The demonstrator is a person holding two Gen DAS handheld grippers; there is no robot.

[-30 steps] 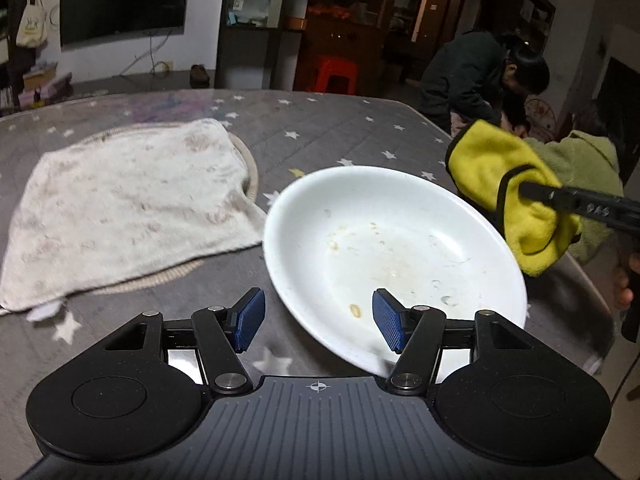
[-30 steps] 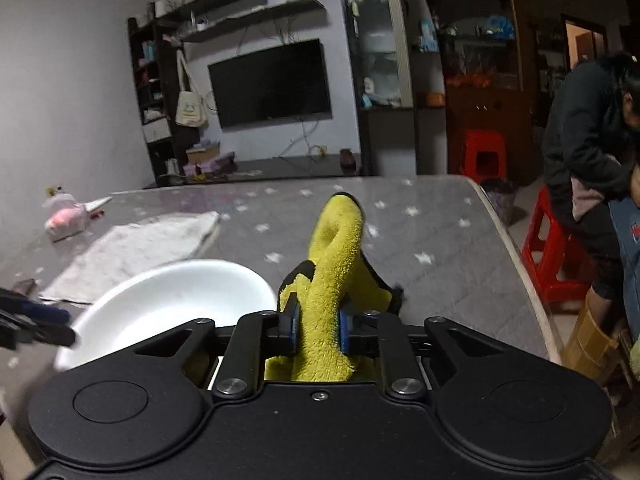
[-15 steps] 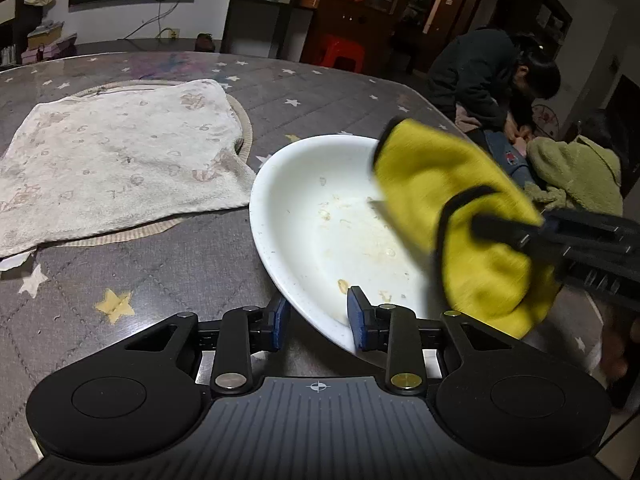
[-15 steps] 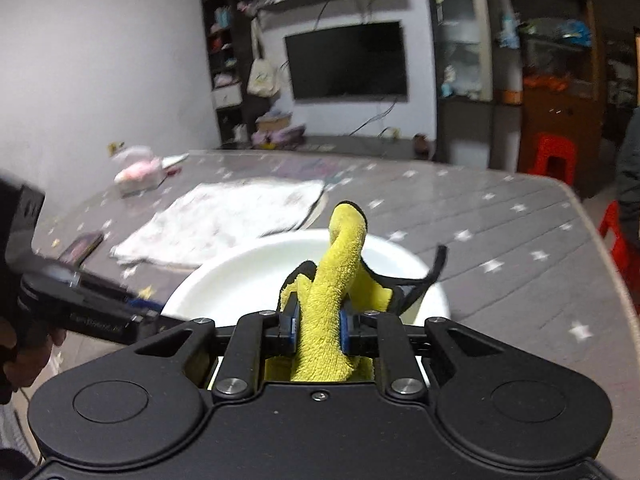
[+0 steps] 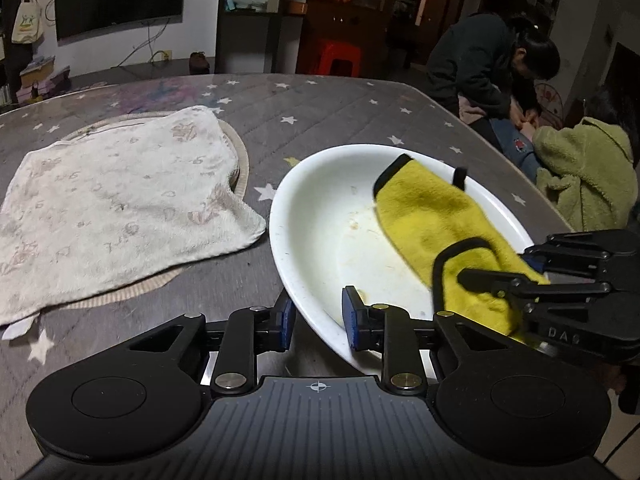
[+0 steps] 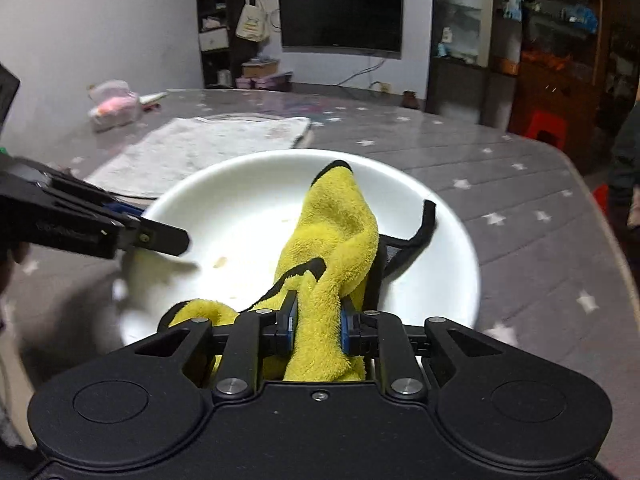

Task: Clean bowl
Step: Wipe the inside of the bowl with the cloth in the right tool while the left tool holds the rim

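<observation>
The bowl (image 5: 320, 236) is set just ahead of the left gripper (image 5: 318, 316), its near rim between the fingers. A towel (image 5: 116, 208) is spread to the left of the bowl on the table (image 5: 320, 108). The cloth (image 6: 340, 232) is laid inside the bowl, ahead of the right gripper (image 6: 318, 330).

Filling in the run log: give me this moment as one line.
left gripper: shut on bowl rim | right gripper: shut on yellow cloth | cloth lies in bowl | food specks remain

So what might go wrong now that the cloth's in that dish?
The left gripper pinches only the near rim of the shallow white bowl, so hard wiping could tip or slide it. The yellow microfibre cloth, clamped in the right gripper, trails a black loop over the far rim, which might snag. Crumbs could smear.
</observation>
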